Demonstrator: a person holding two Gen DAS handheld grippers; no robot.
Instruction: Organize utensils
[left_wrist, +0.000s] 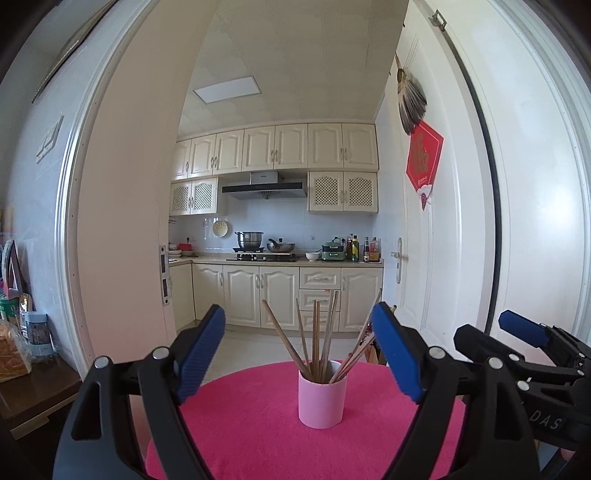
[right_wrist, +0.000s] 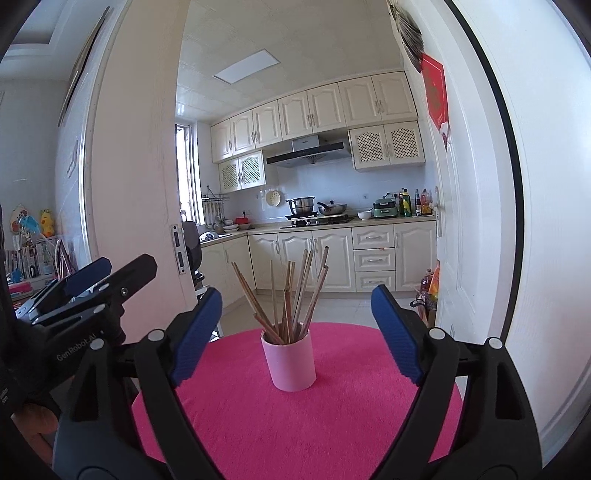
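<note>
Left gripper (left_wrist: 298, 349): blue pads spread wide, nothing between them, pointing level at the cup.
Right gripper (right_wrist: 297, 334): pads likewise apart and empty, alongside the left one.
Chopsticks (left_wrist: 317, 338): wooden bundle standing fanned out in a pink cup (left_wrist: 322, 400), gathered there to stay upright and together.
Cup position: upright near the middle of a round pink table (left_wrist: 258, 435).
Task judgement: looks finished; no loose utensils show.
Surroundings: open white door (left_wrist: 424, 221) at right, kitchen cabinets (left_wrist: 277, 147) beyond.
Obstructions: none between grippers and cup.

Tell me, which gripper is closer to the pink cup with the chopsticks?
Neither clearly. The left gripper and the right gripper both hang open, short of the pink cup, fingers apart and touching nothing.
</note>
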